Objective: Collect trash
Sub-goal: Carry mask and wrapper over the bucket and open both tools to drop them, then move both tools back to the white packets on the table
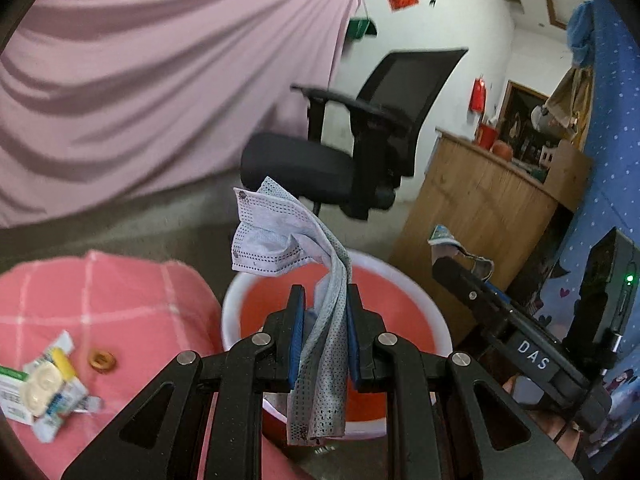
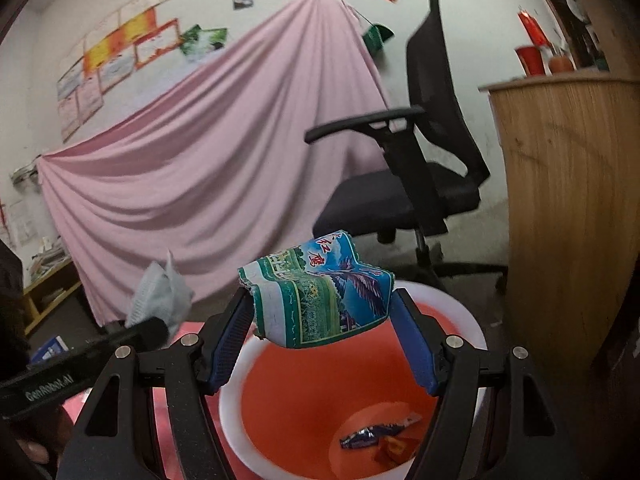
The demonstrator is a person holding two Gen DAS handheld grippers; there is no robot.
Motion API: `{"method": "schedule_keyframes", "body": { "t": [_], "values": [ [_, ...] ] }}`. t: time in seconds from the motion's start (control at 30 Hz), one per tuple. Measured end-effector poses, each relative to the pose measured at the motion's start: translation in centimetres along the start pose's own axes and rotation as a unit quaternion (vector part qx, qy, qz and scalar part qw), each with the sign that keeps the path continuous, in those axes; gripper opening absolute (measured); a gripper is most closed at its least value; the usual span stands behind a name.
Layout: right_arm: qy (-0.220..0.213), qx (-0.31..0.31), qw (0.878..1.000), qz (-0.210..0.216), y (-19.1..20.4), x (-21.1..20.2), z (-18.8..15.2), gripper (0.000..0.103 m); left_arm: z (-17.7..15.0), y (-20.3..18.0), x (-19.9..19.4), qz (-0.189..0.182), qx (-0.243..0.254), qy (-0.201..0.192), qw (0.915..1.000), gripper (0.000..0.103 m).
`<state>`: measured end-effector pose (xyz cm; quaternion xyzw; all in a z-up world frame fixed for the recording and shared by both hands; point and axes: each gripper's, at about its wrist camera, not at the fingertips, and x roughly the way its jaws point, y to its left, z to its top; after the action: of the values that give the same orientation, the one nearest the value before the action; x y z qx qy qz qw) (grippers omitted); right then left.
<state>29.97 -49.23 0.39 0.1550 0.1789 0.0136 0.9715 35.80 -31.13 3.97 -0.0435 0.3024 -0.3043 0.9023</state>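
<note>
**Both grippers hold trash over the red bin**

The right gripper's (image 1: 460, 262) body reads "DAS"; the left gripper's (image 2: 154, 330), seen from the right wrist camera, reads "GenRobot.AI".

The left gripper (image 1: 324, 300) is clamped on a crumpled blue-grey face mask (image 1: 280, 240), which sticks up and hangs down between its blue pads above the red bin with a white rim (image 1: 240, 292).

The right gripper (image 2: 324, 312) pinches a crushed green-and-blue printed packet (image 2: 320, 296) with red Chinese characters, too warped to read, directly over the bin (image 2: 304, 392). Its jaws stand wide around the packet.

At the bin's bottom lie a dark blue wrapper (image 2: 362, 438) and an orange wrapper (image 2: 394, 448).

On the pink checked cloth (image 1: 132, 304) beside the bin: small packets (image 1: 44, 392) and a gold ring-shaped piece (image 1: 102, 361).
</note>
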Motion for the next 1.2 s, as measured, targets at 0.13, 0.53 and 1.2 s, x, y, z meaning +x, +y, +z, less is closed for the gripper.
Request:
{"method": "schedule_keyframes", "body": {
  "t": [0.13,0.53,1.2],
  "values": [
    [0.024,0.013,1.0,-0.004,-0.8,0.7,-0.2,0.071,-0.1,0.2,1.4,-0.003,-0.019,0.02,0.9996,0.016],
    [0.048,0.031,0.998,-0.008,-1.5,1.1,-0.5,0.078,-0.7,1.5,2.4,0.007,-0.042,0.051,0.9978,0.03],
    [-0.058,-0.028,0.998,0.022,3.5,-2.4,1.3,0.103,-0.3,5.5,-6.8,0.069,-0.069,-0.079,0.9921,0.089]
  ]
}}
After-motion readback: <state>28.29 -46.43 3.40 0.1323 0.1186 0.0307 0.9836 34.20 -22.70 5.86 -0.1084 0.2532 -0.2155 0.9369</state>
